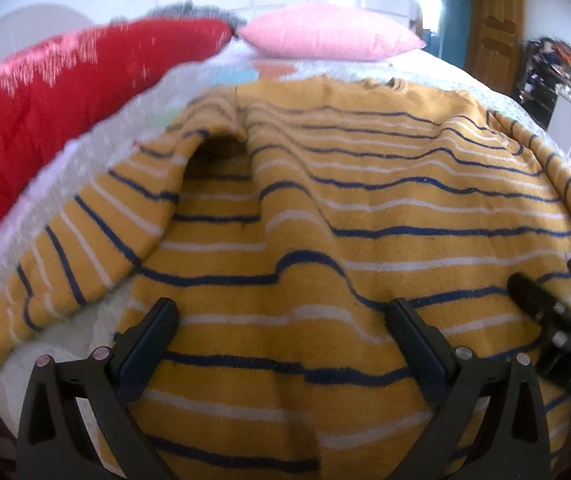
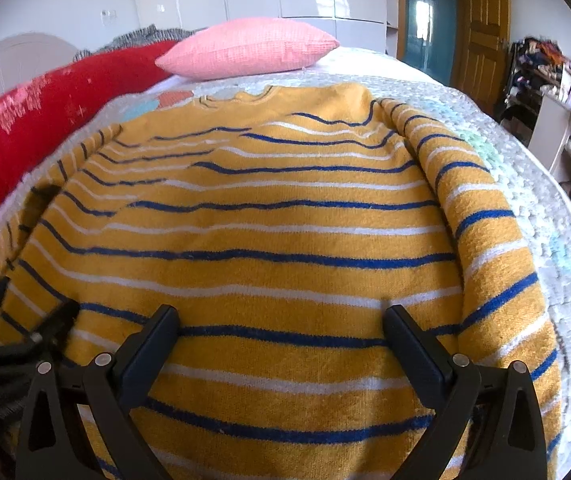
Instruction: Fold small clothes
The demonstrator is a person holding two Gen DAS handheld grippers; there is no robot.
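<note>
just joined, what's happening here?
A person holds two grippers over a yellow striped sweater spread flat on a bed. The left gripper and right gripper are both open near the hem, gripping nothing. Both sleeves lie folded in along the sides. A pink pillow sits beyond.

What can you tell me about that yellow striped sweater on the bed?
The sweater is mustard yellow with thin blue and white stripes, in a fuzzy knit. It lies spread flat on the white bedspread, neckline toward the pink pillow. One sleeve runs along its side; the other angles outward, with a raised fold near the shoulder. The body is rippled. Both grippers are open above its lower part: left, right.
</note>
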